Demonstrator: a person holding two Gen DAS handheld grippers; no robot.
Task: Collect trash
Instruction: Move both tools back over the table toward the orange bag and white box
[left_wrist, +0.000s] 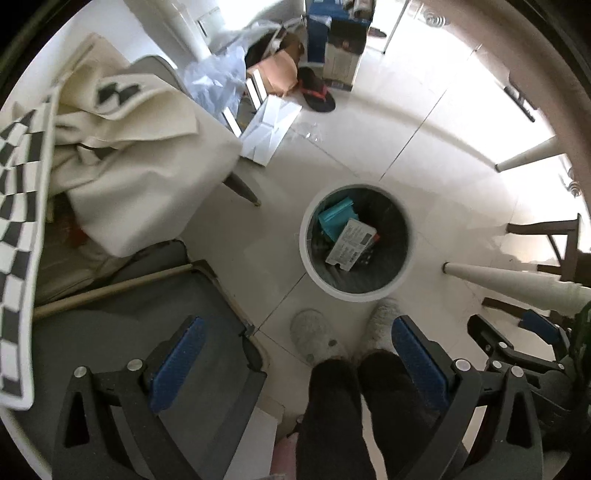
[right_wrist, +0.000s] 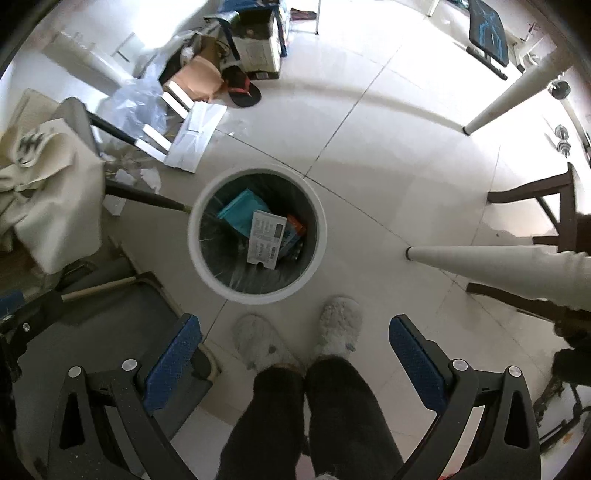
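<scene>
A round white trash bin (left_wrist: 306, 254) with a dark liner stands on the tiled floor, also in the right wrist view (right_wrist: 195, 251). Inside lie a white labelled box (left_wrist: 351, 245) (right_wrist: 266, 236) and a teal packet (left_wrist: 334, 218) (right_wrist: 242, 210). My left gripper (left_wrist: 299, 363) is open and empty, held high above the floor, nearer than the bin. My right gripper (right_wrist: 295, 360) is open and empty, also above the floor in front of the bin. The right gripper shows at the left view's right edge (left_wrist: 517, 343).
The person's slippered feet (right_wrist: 295, 339) stand just before the bin. A grey chair (left_wrist: 147, 314) and a cream cloth (left_wrist: 140, 155) sit left. White table legs (right_wrist: 480, 258) and a dark chair (right_wrist: 554, 206) are right. Boxes, plastic film and a sandal (right_wrist: 243, 92) litter the far floor.
</scene>
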